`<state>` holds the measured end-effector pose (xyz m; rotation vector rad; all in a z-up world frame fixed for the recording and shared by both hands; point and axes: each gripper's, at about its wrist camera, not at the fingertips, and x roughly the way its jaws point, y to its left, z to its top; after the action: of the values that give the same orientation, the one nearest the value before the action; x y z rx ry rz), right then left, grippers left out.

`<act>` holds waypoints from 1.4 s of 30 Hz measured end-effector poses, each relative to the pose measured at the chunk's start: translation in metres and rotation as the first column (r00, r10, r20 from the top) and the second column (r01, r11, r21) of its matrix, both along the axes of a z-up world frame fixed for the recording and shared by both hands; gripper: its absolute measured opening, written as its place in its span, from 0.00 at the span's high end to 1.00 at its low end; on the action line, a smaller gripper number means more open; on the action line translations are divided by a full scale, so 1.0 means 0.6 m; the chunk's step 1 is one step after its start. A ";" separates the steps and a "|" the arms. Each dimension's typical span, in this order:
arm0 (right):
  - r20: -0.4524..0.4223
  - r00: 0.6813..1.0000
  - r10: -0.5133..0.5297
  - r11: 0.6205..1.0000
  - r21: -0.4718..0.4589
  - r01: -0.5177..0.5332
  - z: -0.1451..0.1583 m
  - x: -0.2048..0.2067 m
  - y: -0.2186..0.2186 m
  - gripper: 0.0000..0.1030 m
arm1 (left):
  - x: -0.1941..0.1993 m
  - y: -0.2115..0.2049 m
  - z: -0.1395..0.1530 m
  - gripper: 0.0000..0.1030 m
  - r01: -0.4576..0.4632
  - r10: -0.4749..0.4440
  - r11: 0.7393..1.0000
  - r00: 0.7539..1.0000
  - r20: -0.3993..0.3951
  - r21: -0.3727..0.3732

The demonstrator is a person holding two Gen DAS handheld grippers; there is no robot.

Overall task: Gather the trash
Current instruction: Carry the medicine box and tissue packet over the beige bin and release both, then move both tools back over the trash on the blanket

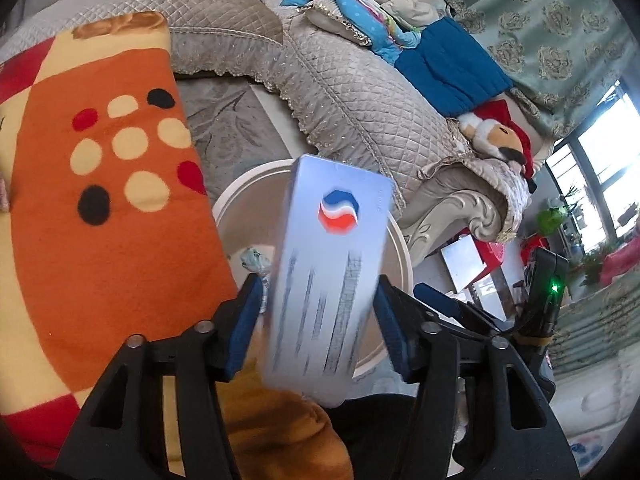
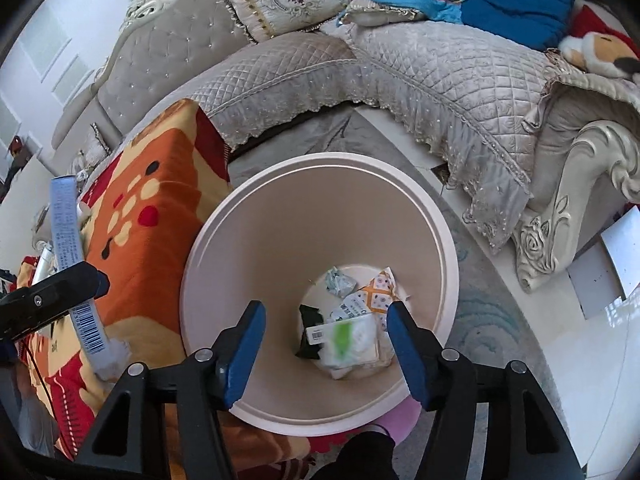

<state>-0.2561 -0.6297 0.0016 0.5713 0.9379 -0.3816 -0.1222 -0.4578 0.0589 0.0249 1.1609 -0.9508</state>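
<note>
Left gripper (image 1: 320, 316): fingers parted around a long silver-blue box (image 1: 328, 272), blurred, above the round bin (image 2: 320, 300); pad contact cannot be told. Right gripper (image 2: 326, 344): fingers apart and empty over the bin's mouth. Wrappers (image 2: 352, 320) lie on its bottom beside the orange blanket (image 2: 152, 216).

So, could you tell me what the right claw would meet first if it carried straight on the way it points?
Probably the litter at the bottom of the bin: the right claw, open and empty, points into its mouth, and a green-and-white packet lies first in line. Depth is uncertain.
</note>
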 end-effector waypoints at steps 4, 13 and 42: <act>0.000 1.000 0.014 1.000 0.015 -0.014 -0.003 0.002 0.006 0.40 | 0.000 -0.003 0.001 0.42 -0.001 0.000 1.000 1.000 -0.009 -0.008; 0.006 0.998 0.054 0.998 0.009 -0.054 0.006 0.011 0.033 0.39 | 0.000 0.021 0.003 0.42 -0.039 0.038 0.999 0.999 0.032 0.033; 0.064 0.938 0.341 0.940 -0.034 -0.340 0.073 0.143 0.257 0.34 | 0.066 0.317 0.018 0.42 -0.336 0.314 0.935 0.932 0.180 0.112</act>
<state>-0.1702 -0.4757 0.0457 0.3886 0.9444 -0.0594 -0.0824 -0.2677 0.0695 0.0207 1.0413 -0.5605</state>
